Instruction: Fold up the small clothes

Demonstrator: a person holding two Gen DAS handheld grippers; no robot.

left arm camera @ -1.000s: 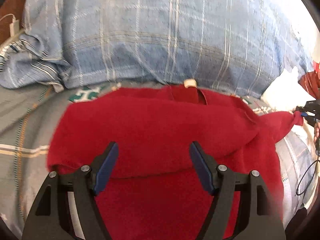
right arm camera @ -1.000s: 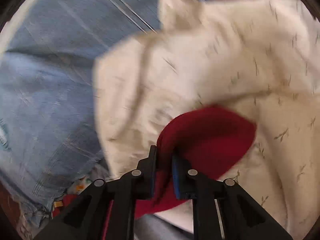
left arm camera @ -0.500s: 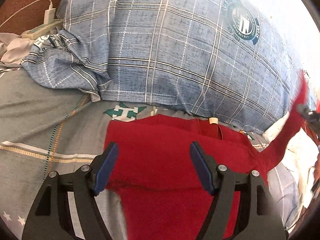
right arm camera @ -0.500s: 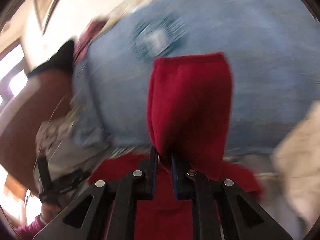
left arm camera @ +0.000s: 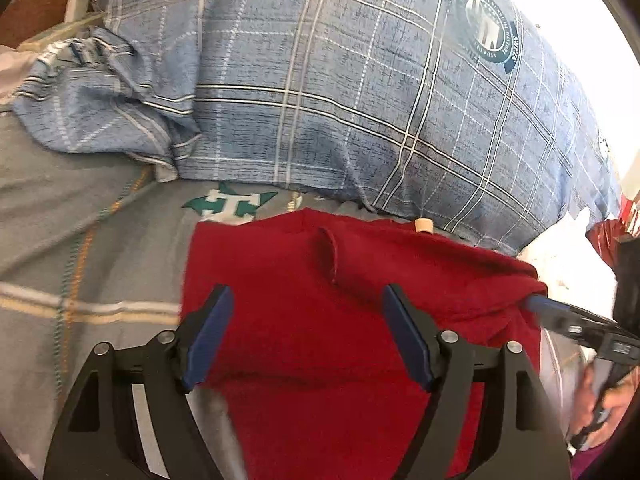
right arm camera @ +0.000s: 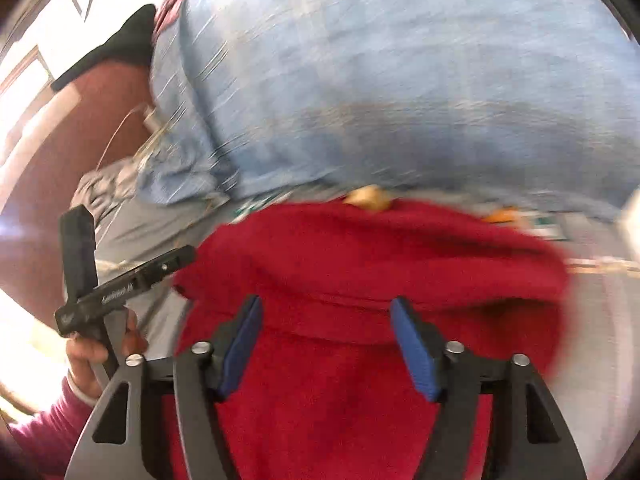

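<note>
Garment first: red knit garment lies on a grey printed bedsheet, filling the lower centre of both wrist views. Left gripper hangs over it with jaws spread wide, blue pads apart, red cloth showing between them, nothing pinched. From this gripper the garment's left edge runs at about 9 o'clock, just beside the left finger, with bare sheet beyond; its top edge sits at 12 o'clock, close under a blue plaid pillow with a round crest. A small tan tag marks that top edge. At 3 o'clock the garment's right corner meets the tip of the other tool, seen side-on there; a white cloth lies past it. Right gripper, in its own blurred view, is also spread wide above the red knit, empty-jawed. A folded layer crosses at 12 o'clock just ahead of its pads. Left tool and its hand sit at 9 o'clock. Sheet shows at 3 o'clock, the pillow close at 12.
</note>
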